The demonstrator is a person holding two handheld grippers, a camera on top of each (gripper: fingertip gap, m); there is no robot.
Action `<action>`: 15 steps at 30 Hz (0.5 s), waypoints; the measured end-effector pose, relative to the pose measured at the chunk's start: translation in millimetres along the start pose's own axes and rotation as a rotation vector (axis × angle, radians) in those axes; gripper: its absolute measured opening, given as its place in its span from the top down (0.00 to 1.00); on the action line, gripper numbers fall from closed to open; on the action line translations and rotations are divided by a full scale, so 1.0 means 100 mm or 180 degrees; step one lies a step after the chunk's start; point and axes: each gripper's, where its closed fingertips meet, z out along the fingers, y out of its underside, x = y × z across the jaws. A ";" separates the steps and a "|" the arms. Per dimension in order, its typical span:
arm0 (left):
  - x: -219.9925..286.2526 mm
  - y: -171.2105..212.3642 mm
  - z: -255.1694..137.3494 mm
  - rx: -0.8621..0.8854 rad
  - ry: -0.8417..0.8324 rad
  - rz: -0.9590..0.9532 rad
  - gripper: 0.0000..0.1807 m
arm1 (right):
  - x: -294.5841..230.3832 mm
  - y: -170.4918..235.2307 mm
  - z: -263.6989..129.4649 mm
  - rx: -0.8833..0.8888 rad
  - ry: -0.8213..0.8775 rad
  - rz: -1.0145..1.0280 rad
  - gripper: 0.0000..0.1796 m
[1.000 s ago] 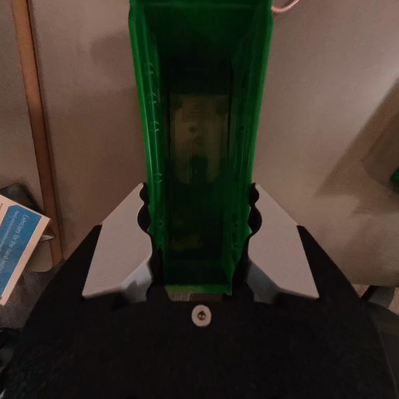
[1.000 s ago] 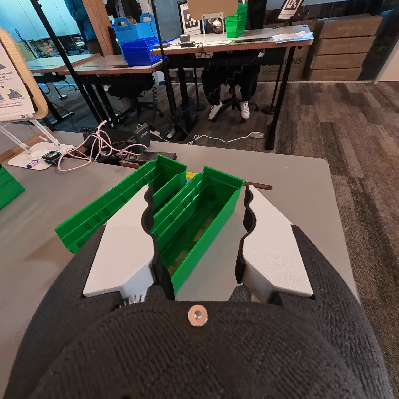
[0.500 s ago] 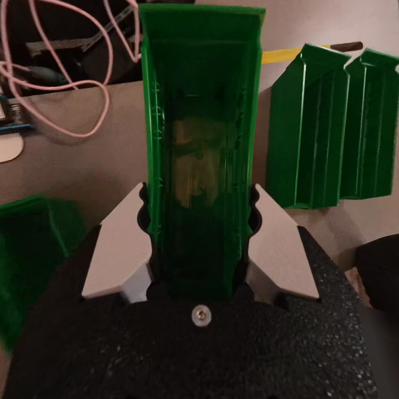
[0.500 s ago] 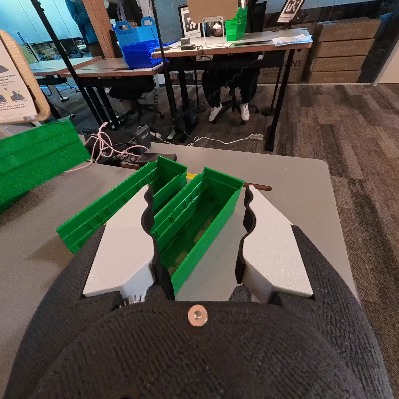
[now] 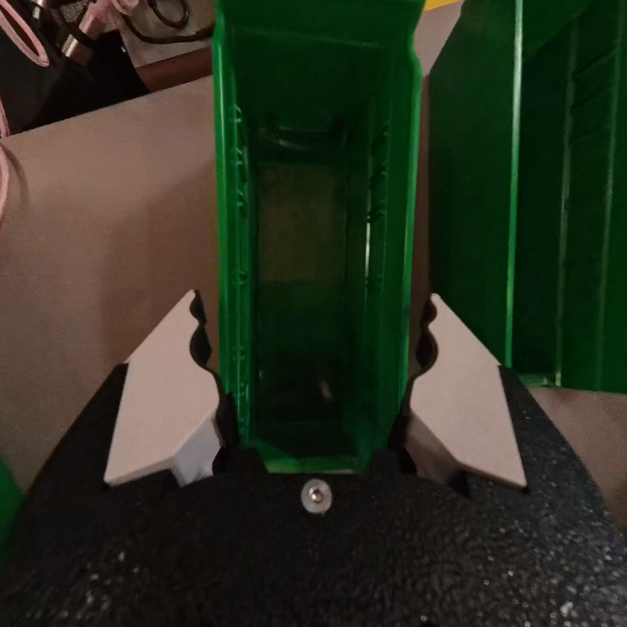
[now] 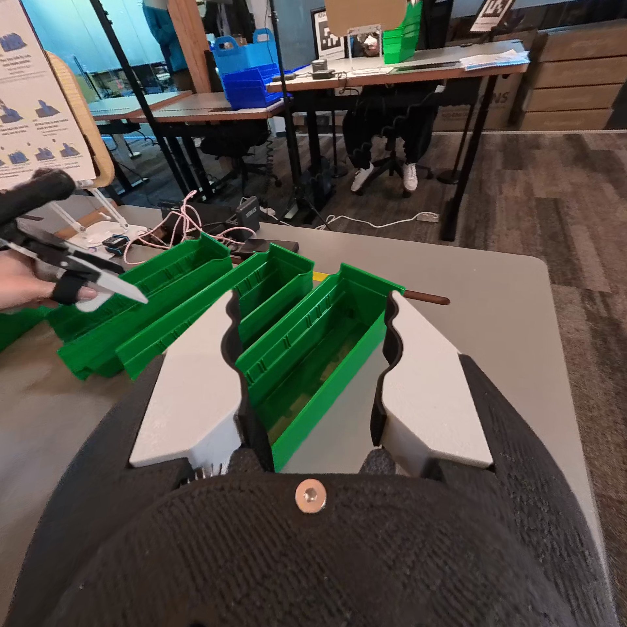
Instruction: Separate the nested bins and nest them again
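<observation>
Three green bins lie side by side on the grey table [image 6: 475, 305]. My left gripper [image 5: 314, 305] is open around the near end of the left bin [image 5: 315, 237], with small gaps between its pads and the bin's walls. This bin rests on the table next to the middle bin [image 5: 543, 203]. In the right wrist view the left gripper [image 6: 112, 291] hovers over the left bin [image 6: 163, 281]. My right gripper [image 6: 312, 298] is open and hangs over the right bin [image 6: 322, 346], beside the middle bin [image 6: 258, 291].
More green plastic [image 6: 13, 325] lies at the far left. Pink cables [image 6: 179, 224] and black devices [image 6: 268, 246] sit at the table's back edge. A brown stick [image 6: 427, 300] lies behind the right bin. A picture board [image 6: 40, 101] stands at the left.
My left gripper has carried its bin to the right, set it down beside the two bins and opened its jaws. My right gripper has not moved.
</observation>
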 end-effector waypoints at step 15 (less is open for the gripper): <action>-2.38 1.46 -1.76 0.0704 -0.0268 -0.1151 0.42 | 0.08 0.01 0.02 -0.0014 0.0110 -0.0001 0.52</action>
